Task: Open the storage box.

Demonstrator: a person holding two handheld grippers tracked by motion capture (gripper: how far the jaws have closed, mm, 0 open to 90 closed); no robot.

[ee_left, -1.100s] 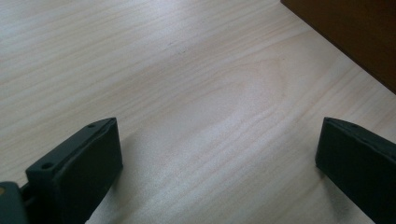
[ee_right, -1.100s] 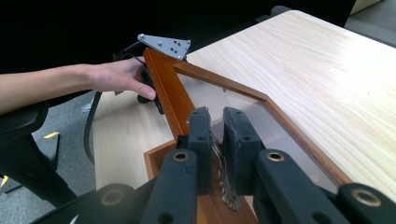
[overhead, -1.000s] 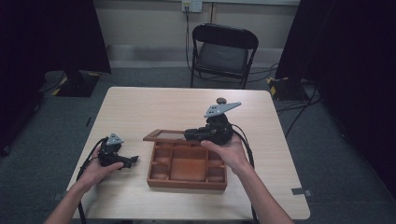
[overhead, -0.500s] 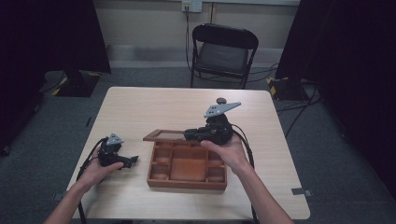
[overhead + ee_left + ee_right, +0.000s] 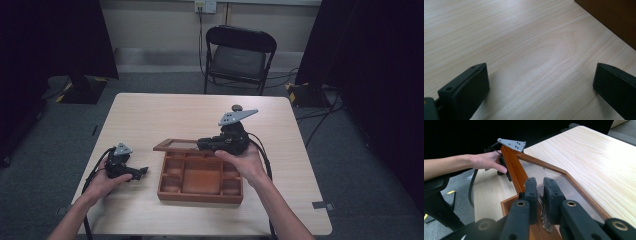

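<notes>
Right gripper (image 5: pixel 539 195) clamped on glass lid's (image 5: pixel 554 180) metal clasp (image 5: pixel 544 217), wooden box (image 5: pixel 200 177) lid fully open; left gripper (image 5: pixel 539 82) wide, idle on table (image 5: pixel 524 37)

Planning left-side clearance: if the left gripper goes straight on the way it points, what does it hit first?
Probably the wooden box: the left gripper, jaws open and empty, points at its near side wall across bare table.
</notes>
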